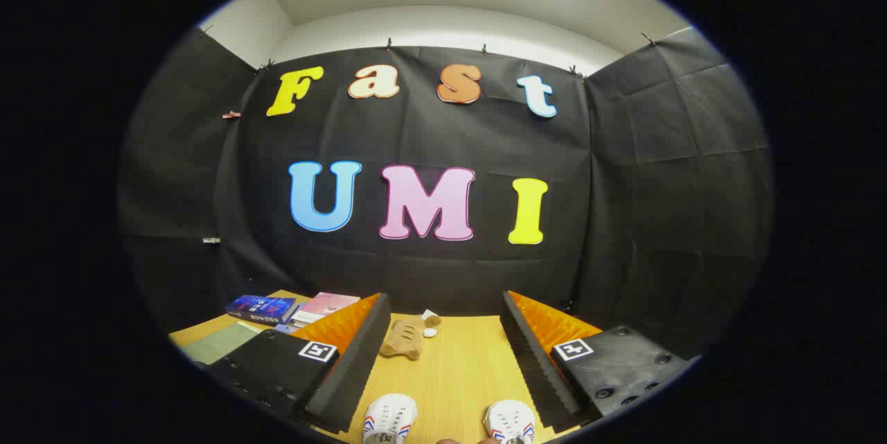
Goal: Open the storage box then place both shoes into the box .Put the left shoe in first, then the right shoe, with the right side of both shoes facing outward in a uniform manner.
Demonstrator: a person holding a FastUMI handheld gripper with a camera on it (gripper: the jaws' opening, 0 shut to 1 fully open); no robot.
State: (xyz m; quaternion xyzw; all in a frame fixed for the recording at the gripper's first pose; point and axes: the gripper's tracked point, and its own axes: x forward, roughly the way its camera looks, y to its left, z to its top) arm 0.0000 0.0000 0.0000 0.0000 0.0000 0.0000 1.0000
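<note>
1. Gripper view: claw held with fingers wide apart, nothing gripped.
2. Two shoes, left one and right one, seen below between the fingers, toes pointing ahead, side by side.
3. Storage box not made out.
4. Wooden surface; plush toy ahead, books beyond left finger.

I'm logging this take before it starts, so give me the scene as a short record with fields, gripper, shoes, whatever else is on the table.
gripper: gripper open, fingers wide apart, holding nothing
shoes: two white shoes, left shoe and right shoe, side by side between the fingers
table: wooden table
beyond fingers: tan plush toy
far left: books
storage box: cannot tell
</note>
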